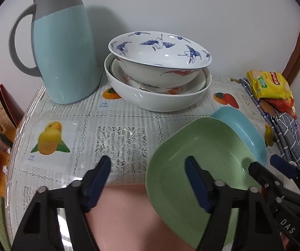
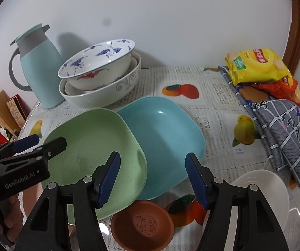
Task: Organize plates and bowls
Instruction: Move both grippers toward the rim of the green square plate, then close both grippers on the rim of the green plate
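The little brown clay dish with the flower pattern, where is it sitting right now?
In the right wrist view the brown clay dish sits at the table's near edge, just in front of the green plate and blue plate, with a white bowl to its right.

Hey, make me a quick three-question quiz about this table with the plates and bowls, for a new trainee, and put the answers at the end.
1. True or false: the green plate overlaps the blue plate.
2. Which dish sits at the top of the bowl stack beside the kettle? A) a plain brown saucer B) the crane-pattern bowl C) a glass cup
3. Fill in: the snack packets lie on a checked ______ at the table's right edge.

Key
1. True; its right rim lies over the blue plate's left edge.
2. B
3. cloth
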`<state>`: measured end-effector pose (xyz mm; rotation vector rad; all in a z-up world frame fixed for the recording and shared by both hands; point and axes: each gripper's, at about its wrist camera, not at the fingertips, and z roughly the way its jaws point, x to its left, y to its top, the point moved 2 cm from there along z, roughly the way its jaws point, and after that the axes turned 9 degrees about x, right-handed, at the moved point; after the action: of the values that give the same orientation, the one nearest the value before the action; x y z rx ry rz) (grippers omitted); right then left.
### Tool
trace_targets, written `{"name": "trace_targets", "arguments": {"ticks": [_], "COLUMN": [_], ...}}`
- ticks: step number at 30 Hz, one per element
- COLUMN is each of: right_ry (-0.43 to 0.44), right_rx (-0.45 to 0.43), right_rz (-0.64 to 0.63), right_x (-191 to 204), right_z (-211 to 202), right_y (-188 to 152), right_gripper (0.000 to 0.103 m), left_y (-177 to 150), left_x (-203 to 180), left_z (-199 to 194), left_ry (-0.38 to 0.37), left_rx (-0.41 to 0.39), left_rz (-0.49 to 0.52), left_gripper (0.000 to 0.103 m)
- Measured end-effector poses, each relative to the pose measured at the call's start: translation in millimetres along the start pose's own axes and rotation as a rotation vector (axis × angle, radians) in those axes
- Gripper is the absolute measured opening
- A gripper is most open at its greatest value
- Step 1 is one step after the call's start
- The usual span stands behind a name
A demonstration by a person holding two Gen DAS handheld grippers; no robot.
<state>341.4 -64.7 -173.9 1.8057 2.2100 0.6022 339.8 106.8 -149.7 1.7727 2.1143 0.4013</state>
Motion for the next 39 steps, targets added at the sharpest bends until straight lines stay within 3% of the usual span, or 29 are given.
{"name": "trace_targets", "arguments": {"ticks": [4,7,13,15,24,39], "right_ry": [-0.011,-0.001,-0.007,-0.001,-0.017,0.017], "right_rx": [0.024,0.05,0.076,0.079,0.045,-0.041], "right_rz": [0.008,-0.004,-0.015,-0.007,0.01,0.031], "right_x": [2,6,11,10,9,15], "right_z": [10,18,27,29,17,-53], "right_y": [0,-1,-4,-5,-6,-25], "right_gripper": [0.063,0.051,0.025,0.015,0.01,0.008], "left_y": [-1,-3,-5,-6,-8,-33], "left_x": [3,3,1,0,-4,-4], "left_z": [9,13,16,15,3,-67], "left_ry": [-0.008,-0.021,-0.053,-0.079,-0.083,-0.087], "left_rx": [0.023,0.036,0.053,0.058,0.031,-0.062], "left_rz": [-0.014,-0.017,-0.009,-0.005,0.014,0.013], "left_gripper": [0.061,0.055,0.032,0.018,0.012,0.012]}}
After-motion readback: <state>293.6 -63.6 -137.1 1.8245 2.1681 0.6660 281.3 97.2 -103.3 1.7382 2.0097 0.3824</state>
